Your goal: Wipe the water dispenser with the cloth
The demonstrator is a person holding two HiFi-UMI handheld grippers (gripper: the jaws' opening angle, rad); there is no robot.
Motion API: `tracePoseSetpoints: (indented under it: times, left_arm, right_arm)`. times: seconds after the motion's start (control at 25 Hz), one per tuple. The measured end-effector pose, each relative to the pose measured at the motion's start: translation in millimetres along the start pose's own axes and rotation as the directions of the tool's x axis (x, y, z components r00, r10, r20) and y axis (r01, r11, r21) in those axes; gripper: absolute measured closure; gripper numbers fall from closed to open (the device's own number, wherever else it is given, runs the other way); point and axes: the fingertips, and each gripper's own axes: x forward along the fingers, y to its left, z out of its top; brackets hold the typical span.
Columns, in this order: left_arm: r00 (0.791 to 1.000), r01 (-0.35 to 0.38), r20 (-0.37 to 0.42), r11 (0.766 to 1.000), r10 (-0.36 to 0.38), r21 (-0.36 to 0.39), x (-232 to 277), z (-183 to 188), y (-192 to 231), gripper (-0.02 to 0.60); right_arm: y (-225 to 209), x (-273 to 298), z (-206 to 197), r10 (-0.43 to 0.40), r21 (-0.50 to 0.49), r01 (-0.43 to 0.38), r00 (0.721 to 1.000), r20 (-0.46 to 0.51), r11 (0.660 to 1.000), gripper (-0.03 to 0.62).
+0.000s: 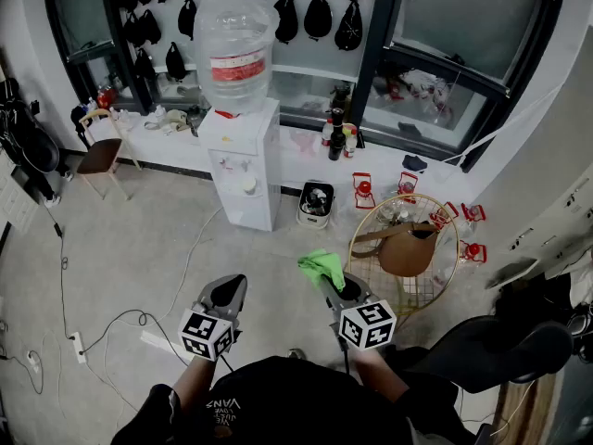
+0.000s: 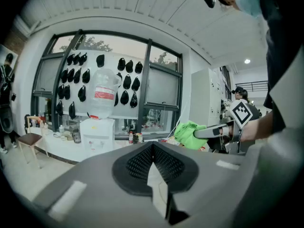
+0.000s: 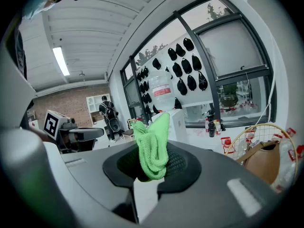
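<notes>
The white water dispenser with a clear bottle on top stands against the window ledge, well ahead of both grippers. My right gripper is shut on a bright green cloth, which sticks up bunched from its jaws in the right gripper view as the cloth. My left gripper is shut with nothing in it; its jaws meet in the left gripper view. From there the dispenser shows far off and the cloth to the right.
A wire basket holding a brown bag stands right of the dispenser, with red lanterns around it. A wooden chair is at far left. Cables and a power strip lie on the floor. An office chair is at lower right.
</notes>
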Motion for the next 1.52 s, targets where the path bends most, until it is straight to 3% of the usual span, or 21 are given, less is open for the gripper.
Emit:
tracePoseSetpoints:
  times: [0.24,0.72,0.92,1.52]
  left_arm:
    - [0.999,0.009,-0.031,1.0,-0.009,0.016,25.9,-3.5,-5.6,0.58]
    - [0.997,0.041,-0.063,0.999,-0.039,0.033,83.4,-6.5,14.9,0.58]
    - [0.994,0.086,-0.077,0.996,-0.084,0.03,121.6,-0.2,56.8,0.58]
    - [0.965,0.243,-0.114,0.969,-0.237,0.043,213.1,34.3,237.8,0.58]
  right_arm:
    - [-20.0,3.5,1.9,0.039,0.029,-0.039,0.999,0.007,0.999,0.505]
    - [-54.0,36.8,-9.2,0.01,0.052,-0.009,0.999,-0.033,0.999,0.503]
    - [-63.7,91.4,4.2,-0.028,0.069,0.031,0.999,-0.044,0.997,0.503]
    - [-63.1,287.7,65.4,-0.185,0.119,0.188,0.982,-0.031,0.975,0.503]
